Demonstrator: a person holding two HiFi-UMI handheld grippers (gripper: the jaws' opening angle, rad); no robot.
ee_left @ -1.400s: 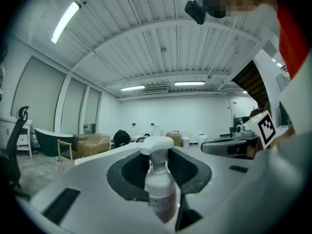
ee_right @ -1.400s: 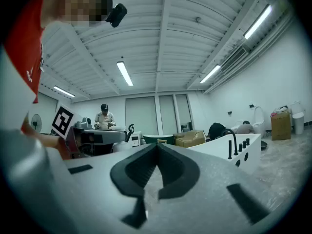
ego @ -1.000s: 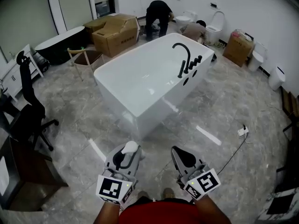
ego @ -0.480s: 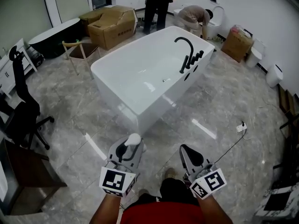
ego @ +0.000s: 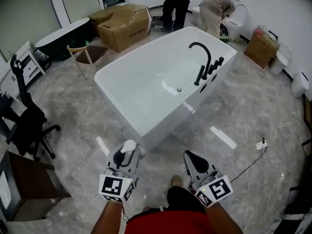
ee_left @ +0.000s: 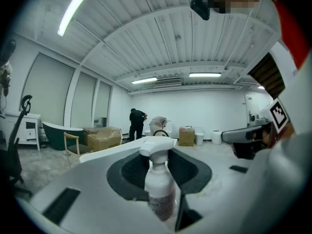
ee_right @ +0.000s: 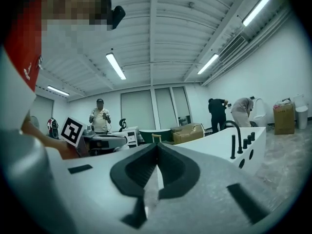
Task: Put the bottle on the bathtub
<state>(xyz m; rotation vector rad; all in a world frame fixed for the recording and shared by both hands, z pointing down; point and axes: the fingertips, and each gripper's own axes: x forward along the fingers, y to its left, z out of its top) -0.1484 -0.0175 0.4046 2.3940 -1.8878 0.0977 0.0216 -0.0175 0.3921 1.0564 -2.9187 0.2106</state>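
A white spray bottle (ee_left: 159, 179) stands upright between the jaws of my left gripper (ego: 127, 156), which is shut on it; its white spray head (ego: 129, 146) pokes out above the jaws in the head view. The white freestanding bathtub (ego: 124, 69) with a black curved tap (ego: 202, 57) lies ahead on the marble floor, its near corner a short way beyond the left gripper. My right gripper (ego: 194, 163) is held low at the right with its jaws closed together and nothing in them. The tub (ee_right: 214, 141) and its tap (ee_right: 235, 136) also show in the right gripper view.
Two people bend over toilets (ego: 239, 18) behind the tub. Cardboard boxes (ego: 124, 26) and a wooden chair (ego: 87, 55) stand at the far left. A black office chair (ego: 27, 121) is at the left. A white plug and cable (ego: 261, 145) lie on the floor at the right.
The tub has come nearer and shifted right in the head view as I walk towards it. Both grippers keep their hold and their place in front of me.
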